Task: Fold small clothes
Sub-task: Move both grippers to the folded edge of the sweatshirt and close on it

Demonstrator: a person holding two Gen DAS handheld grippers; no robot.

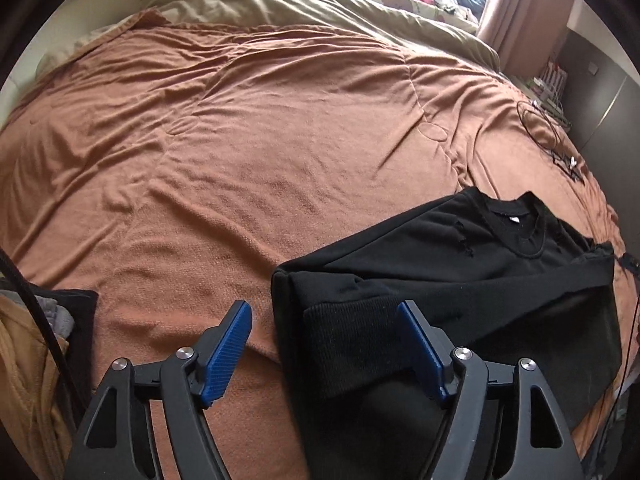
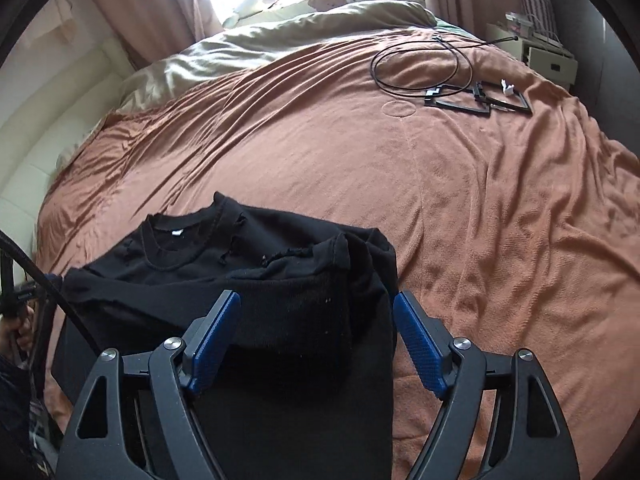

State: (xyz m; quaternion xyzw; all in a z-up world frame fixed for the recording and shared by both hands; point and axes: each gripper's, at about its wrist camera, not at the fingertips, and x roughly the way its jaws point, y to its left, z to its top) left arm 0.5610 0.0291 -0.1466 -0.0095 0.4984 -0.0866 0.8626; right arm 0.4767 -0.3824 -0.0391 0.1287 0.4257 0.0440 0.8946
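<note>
A black sweater (image 1: 460, 280) lies on the brown bedspread (image 1: 240, 160), sleeves folded across its body, neckline with a white label facing up. My left gripper (image 1: 326, 316) stands open over the sweater's left edge; the ribbed cuff lies between its blue pads (image 1: 228, 352) without being pressed. In the right wrist view the same sweater (image 2: 240, 264) lies low and left. My right gripper (image 2: 316, 308) is open above the sweater's right side, its pads (image 2: 420, 344) apart from the cloth.
A black cable loop (image 2: 416, 64) and a flat black frame (image 2: 480, 100) lie on the bedspread (image 2: 480, 200) at the far right. An olive duvet (image 1: 300, 4) is bunched at the head. A pile of clothes (image 1: 28, 352) sits at the left edge.
</note>
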